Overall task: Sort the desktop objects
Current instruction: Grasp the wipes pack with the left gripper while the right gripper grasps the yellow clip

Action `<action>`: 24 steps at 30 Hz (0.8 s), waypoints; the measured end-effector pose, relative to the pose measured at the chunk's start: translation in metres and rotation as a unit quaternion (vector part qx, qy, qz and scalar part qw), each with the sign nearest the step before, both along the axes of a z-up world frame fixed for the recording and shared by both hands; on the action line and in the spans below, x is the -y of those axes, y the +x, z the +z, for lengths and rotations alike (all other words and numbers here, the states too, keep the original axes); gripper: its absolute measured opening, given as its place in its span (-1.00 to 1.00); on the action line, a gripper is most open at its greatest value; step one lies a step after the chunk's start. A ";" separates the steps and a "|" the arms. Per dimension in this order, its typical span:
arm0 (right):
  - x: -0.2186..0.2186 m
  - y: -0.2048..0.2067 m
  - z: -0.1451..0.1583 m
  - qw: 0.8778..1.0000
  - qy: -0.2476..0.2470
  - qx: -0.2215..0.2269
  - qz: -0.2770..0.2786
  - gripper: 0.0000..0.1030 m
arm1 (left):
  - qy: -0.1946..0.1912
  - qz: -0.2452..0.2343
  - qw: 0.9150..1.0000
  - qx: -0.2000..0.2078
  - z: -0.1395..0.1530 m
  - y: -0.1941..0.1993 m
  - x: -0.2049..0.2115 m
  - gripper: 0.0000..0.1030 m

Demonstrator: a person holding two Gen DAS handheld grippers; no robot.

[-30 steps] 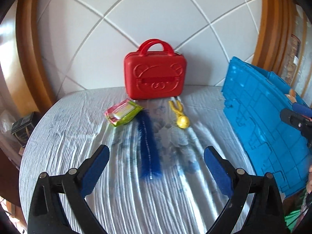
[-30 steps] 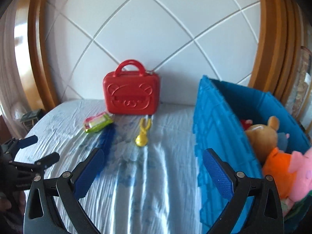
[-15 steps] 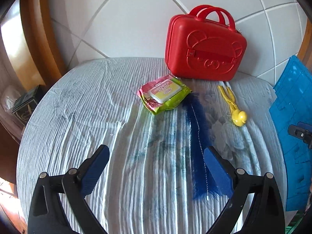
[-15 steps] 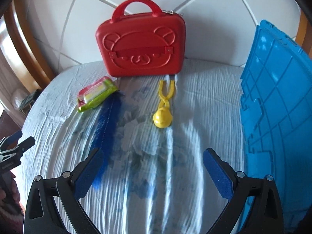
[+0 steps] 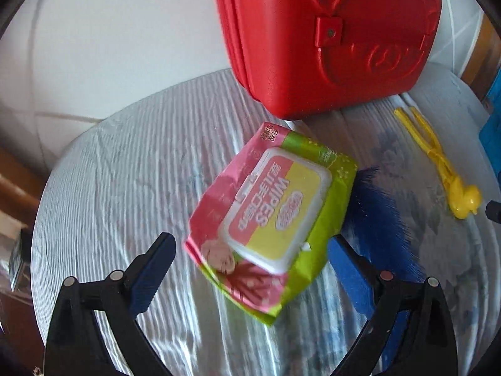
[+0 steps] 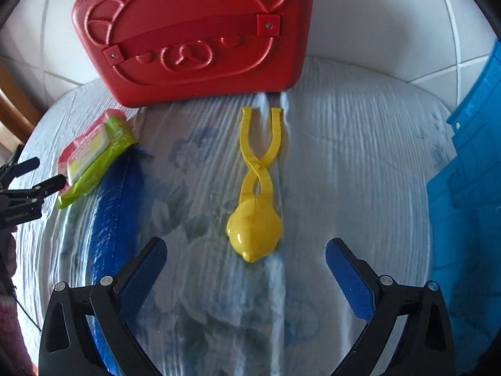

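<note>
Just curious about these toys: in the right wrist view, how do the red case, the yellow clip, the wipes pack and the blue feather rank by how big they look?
1. Red case, by far the largest.
2. Blue feather, long, partly hidden by the tongs.
3. Yellow clip and wipes pack look alike; I won't rank them, since the fisheye distorts.

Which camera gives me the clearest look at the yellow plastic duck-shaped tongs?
The right wrist view: the yellow plastic duck-shaped tongs lie whole and centred ahead of the open right tool. The left wrist view shows them small at its right edge.
</note>
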State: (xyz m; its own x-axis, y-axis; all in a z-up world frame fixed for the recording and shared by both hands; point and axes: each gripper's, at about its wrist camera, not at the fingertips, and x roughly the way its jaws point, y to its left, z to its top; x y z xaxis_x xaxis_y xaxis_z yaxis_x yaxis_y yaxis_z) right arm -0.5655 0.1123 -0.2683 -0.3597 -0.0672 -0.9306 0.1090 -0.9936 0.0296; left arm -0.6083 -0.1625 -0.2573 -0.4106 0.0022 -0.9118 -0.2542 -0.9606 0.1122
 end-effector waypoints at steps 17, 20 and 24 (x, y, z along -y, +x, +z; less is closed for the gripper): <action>-0.004 -0.032 -0.076 0.998 -0.006 0.062 -0.010 1.00 | 0.090 0.066 0.993 0.034 -0.045 -0.005 0.008 0.86; -0.003 -0.026 -0.072 0.999 -0.001 0.043 -0.011 1.00 | 0.091 0.085 0.992 0.019 -0.045 0.010 0.009 0.86; -0.003 -0.016 -0.067 1.000 0.002 0.003 -0.024 1.00 | 0.091 0.092 0.991 0.009 -0.045 0.018 0.006 0.89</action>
State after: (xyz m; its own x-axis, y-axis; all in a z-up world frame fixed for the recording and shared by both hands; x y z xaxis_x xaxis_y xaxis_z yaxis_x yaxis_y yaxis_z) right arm -0.5812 0.1157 -0.3356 -0.3564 -0.0457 -0.9332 0.0614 -0.9978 0.0254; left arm -0.5908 -0.1680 -0.3023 -0.4037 0.0942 -0.9100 -0.0726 -0.9948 -0.0708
